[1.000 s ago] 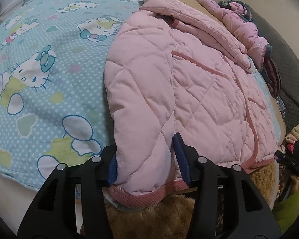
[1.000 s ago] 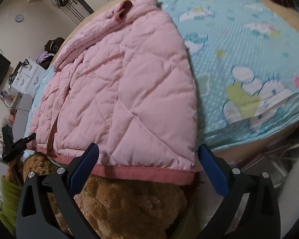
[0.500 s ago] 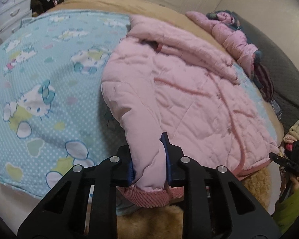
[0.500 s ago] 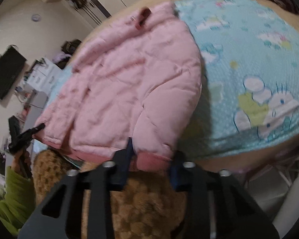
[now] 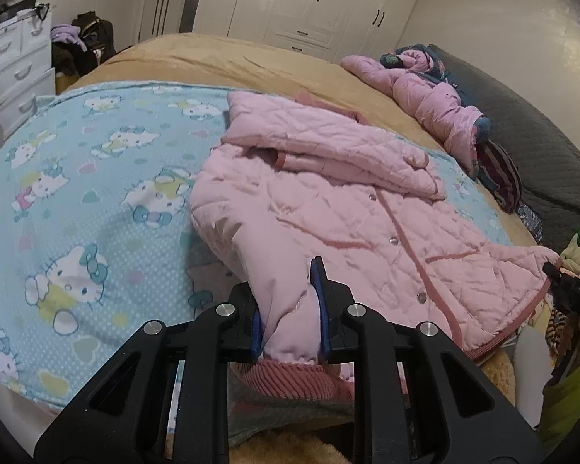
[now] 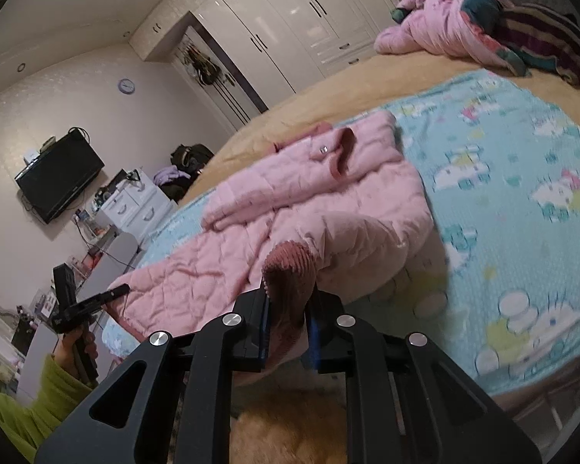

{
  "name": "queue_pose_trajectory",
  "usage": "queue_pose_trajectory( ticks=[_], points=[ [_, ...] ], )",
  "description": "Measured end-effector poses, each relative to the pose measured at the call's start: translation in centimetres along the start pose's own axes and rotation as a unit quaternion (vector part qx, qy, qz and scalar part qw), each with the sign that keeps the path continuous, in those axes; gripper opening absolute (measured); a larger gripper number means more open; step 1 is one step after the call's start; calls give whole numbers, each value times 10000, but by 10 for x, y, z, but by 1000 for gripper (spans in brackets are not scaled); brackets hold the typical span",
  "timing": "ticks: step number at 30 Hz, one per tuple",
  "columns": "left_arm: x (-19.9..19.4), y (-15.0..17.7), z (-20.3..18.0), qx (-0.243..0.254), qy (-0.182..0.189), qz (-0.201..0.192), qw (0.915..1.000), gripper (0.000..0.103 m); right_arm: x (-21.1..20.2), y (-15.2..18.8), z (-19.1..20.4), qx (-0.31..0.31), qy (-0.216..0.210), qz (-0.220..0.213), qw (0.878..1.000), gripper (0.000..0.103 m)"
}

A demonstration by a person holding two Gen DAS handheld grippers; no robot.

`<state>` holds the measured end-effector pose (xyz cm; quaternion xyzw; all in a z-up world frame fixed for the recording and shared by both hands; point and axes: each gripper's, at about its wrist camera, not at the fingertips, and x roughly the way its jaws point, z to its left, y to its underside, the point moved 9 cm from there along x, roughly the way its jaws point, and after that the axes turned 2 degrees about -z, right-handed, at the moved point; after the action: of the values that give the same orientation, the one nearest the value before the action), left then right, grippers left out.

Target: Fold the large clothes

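Left wrist: bedroom, white wardrobes [image 5: 309, 4]; cartoon-cat blanket [image 5: 77, 193] on bed. Pink quilted jacket [image 5: 328, 201] lies on blanket; left gripper [image 5: 288, 309] clamps its near hem corner.
Right wrist: same blanket [image 6: 522, 212]; right gripper [image 6: 288, 321] pinches jacket's [image 6: 290, 208] ribbed hem, lifted.

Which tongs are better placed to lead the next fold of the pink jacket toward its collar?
Neither clearly. The left tongs and right tongs both grip the raised hem of the pink jacket at opposite corners, so they should probably move together.
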<state>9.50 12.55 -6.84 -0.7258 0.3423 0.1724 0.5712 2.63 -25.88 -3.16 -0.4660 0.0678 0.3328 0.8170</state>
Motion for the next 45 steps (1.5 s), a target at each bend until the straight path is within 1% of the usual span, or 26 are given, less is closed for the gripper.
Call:
queue_pose_trajectory(
  ticks=[9, 17, 26, 31, 38, 45],
  points=[
    [-4, -33, -6, 19, 16, -291, 9996, 14, 9, -43, 2, -42, 78, -222, 9997, 13],
    [-3, -78, -13, 15, 72, -603, 9982, 14, 20, -85, 9, -191, 72, -485, 9986, 13],
    [4, -116, -19, 79, 62, -799, 9968, 14, 32, -132, 15, -345, 108, -746, 9966, 13],
    [9, -139, -16, 50, 25, -928, 9957, 14, 39, -160, 11, -341, 157, -911, 9951, 13],
    [21, -172, -21, 307, -128, -1007, 9944, 14, 52, -194, 7, -431, 220, -978, 9940, 13],
    [40, -200, -21, 461, -260, -1044, 9931, 14, 75, -226, -3, -491, 378, -1009, 9930, 13]
  ],
)
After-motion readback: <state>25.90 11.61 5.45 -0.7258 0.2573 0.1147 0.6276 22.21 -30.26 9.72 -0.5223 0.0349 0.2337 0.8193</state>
